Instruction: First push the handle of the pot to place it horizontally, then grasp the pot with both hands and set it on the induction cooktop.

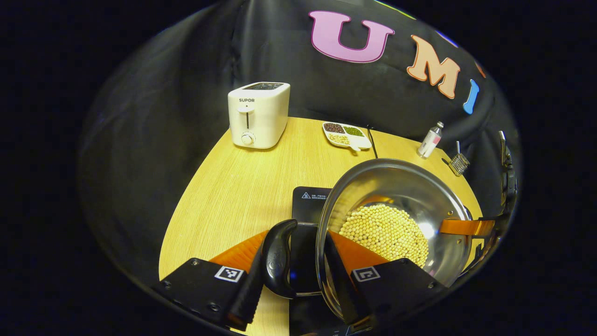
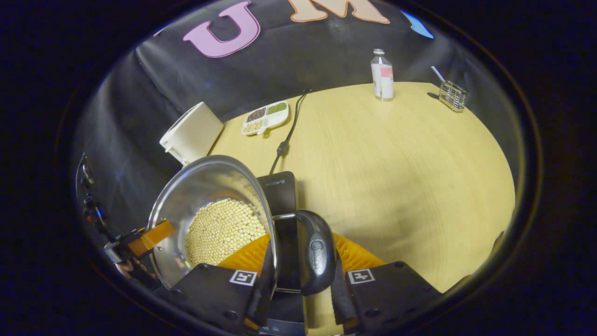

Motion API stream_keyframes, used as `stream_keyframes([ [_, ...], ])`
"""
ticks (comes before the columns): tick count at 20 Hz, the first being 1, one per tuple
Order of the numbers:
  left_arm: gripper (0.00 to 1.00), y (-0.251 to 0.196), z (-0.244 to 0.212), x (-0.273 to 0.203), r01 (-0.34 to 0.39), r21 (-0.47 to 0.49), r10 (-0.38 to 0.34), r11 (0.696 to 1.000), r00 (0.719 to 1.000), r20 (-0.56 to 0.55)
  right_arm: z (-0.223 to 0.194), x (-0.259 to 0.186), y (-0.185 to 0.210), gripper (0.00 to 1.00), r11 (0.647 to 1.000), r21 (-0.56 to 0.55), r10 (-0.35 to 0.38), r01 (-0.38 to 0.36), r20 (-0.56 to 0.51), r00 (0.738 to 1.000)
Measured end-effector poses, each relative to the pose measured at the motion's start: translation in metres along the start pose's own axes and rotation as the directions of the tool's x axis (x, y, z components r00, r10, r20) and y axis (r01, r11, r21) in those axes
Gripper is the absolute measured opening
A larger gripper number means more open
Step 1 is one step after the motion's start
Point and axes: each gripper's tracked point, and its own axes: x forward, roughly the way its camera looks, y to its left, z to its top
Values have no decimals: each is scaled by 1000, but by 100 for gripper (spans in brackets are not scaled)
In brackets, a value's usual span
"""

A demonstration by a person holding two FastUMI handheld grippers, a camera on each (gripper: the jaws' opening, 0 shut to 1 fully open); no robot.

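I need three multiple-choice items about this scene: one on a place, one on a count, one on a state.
1. The cooktop lies: A below the pot; B beside the bottle; C behind the toaster.
2. The dish's compartments: A two; B three; C five.
3. The left gripper is: A wide open; B shut on the pot's handle; C shut on nothing.
Key: 1A, it shows under the pot's rim; 2B, three fills show; 3B, fingers flank handle and wall.

right gripper (image 2: 298,280) jaws straddle pot (image 2: 205,191) rim and handle (image 2: 317,252).
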Motion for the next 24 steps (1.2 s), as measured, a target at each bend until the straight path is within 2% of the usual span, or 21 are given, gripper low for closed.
stream_keyframes([
  [4,72,0,1,-1,0,-3,0,1000,1000,5,0,0,-1,51,1000,-4,6,-6,-3,1000],
  [7,73,-3,1,-2,5,-3,-5,1000,1000,5,2,1,-2,57,1000,-5,2,-2,7,1000],
  [8,79,-4,3,-2,8,-2,-8,1000,1000,13,2,4,-3,57,1000,-3,3,-3,5,1000],
  [9,84,-4,6,-1,6,0,-6,1000,1000,22,3,3,-4,72,1000,-5,-4,4,7,1000],
  [10,90,-5,10,0,9,6,-9,1000,999,31,5,2,-5,69,1000,-7,-6,6,9,1000],
  [12,100,-10,11,1,22,27,-22,999,999,35,9,1,-7,87,1000,-5,-10,10,22,1000],
  [13,99,-11,13,1,22,36,-23,999,999,36,11,2,-8,100,1000,-7,-10,10,26,1000],
  [14,98,-9,15,3,13,45,-15,999,999,43,11,3,-9,95,1000,-7,-10,11,30,999],
  [15,98,-10,15,4,12,50,-14,999,999,41,12,3,-9,95,1000,-8,-10,10,29,1000],
  [16,98,-11,16,4,12,54,-15,998,999,44,13,3,-10,100,1000,-8,-11,11,32,999],
  [17,98,-12,16,4,15,56,-18,998,999,40,13,3,-8,95,1000,-10,-4,5,31,1000],
  [19,98,-11,16,6,11,57,-13,998,999,39,13,2,-6,95,1000,-8,6,-6,33,999],
  [20,98,-11,16,6,9,54,-11,998,999,41,13,3,-6,100,1000,-9,5,-5,34,999],
  [21,98,-10,16,5,7,54,-9,999,999,41,13,3,-6,94,1000,-9,6,-5,34,999],
  [24,98,-10,16,4,4,60,-7,998,999,44,14,2,-6,95,1000,-10,7,-6,40,999],
])
